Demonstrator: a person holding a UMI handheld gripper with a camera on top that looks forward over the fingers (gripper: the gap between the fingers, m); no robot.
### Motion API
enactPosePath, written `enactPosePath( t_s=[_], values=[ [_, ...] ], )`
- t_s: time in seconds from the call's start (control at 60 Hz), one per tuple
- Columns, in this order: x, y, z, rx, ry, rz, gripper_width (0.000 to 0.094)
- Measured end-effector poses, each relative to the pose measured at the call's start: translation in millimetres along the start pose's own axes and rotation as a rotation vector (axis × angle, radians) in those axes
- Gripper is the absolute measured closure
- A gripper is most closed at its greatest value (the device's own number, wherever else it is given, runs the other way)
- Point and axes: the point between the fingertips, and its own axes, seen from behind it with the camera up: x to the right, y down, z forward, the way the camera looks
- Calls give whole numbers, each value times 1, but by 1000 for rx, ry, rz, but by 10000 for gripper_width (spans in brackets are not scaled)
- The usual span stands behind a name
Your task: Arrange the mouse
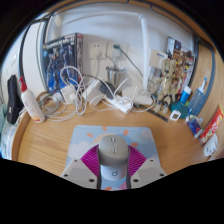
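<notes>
Risk first: the mouse (pixel 112 152) has a rounded, smooth grey shell, and the grip looks to be on its flanks only — my guess is that a quick swing or a tilt could let it slide forward out of the tongs (pixel 113 160) or twist between the pads (pixel 88 160). A second hazard lies beyond: white cables (pixel 92 92) and a power strip (pixel 121 102) are strewn across the back of the wooden tabletop (pixel 45 140), with a bottle (pixel 31 105) to 1 side and small clutter to the other, so carrying the mouse too far ahead could snag a cord. The tongs appear clenched on the mouse, both purple pads pressing its sides. The mouse sits squarely between the 2 fingers, nose pointing ahead, over a pale mat (pixel 95 133) — whether it rests on the mat or hangs above it, I cannot tell.
</notes>
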Motion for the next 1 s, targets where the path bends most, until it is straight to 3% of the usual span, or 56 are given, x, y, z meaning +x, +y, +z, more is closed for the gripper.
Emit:
enactPosePath(
  t_s=[0.1,0.133,0.467,0.5,0.533,0.617,0.783,0.9,1.0],
  values=[
    [-7,23,18,-64,0,-1,591],
    [-6,17,19,-37,9,13,572],
    [-7,24,24,-77,-32,102,401],
    [-7,25,21,-96,-49,91,335],
    [-6,29,17,-125,-51,70,196],
    [2,30,2,-151,-30,1,109],
    [11,10,-65,-97,-84,-25,116],
    [48,-10,-138,-44,-62,-29,114],
    [84,-37,-202,51,-46,21,109]
  ],
)
